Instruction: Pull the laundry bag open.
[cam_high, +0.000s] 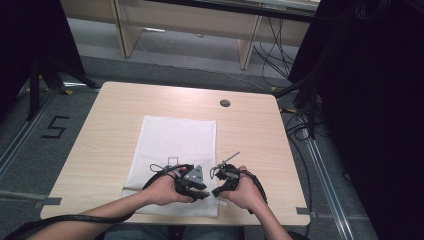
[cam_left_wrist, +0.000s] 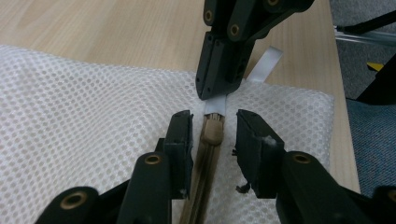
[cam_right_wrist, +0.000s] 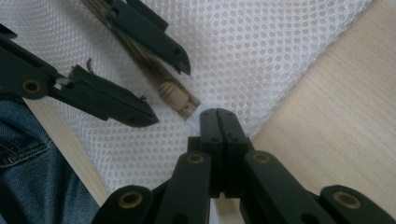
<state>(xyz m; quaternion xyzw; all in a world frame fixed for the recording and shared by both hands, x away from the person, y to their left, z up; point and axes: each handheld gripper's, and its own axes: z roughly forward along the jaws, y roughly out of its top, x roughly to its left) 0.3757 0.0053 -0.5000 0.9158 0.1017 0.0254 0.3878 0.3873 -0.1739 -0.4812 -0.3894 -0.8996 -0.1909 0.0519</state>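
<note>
White mesh laundry bag (cam_high: 172, 150) lies flat on the wooden worktop (cam_high: 105, 130), near edge toward the person. Both hands sit at its near right corner. Right tongs (cam_right_wrist: 218, 116) are clenched on the white fabric tab (cam_left_wrist: 264, 65) at the end of the zip, pinning that corner down. Left tongs (cam_left_wrist: 214, 135) are released, jaws spread either side of the tan zipper pull (cam_left_wrist: 212, 133), not touching it that I can see; the tan zipper tape (cam_left_wrist: 201, 182) runs back between the jaws toward the camera. In the high view the left hand (cam_high: 162, 189) and right hand (cam_high: 245, 190) are close together, tongs nearly meeting.

Step in hand, as I judge it: bracing the bag end and lining up on the slider. Next move calls for clamping the left jaws on the small pull, then drawing it along the tape while the right keeps the tab taut. Pull is small, so a slip is likely.
</note>
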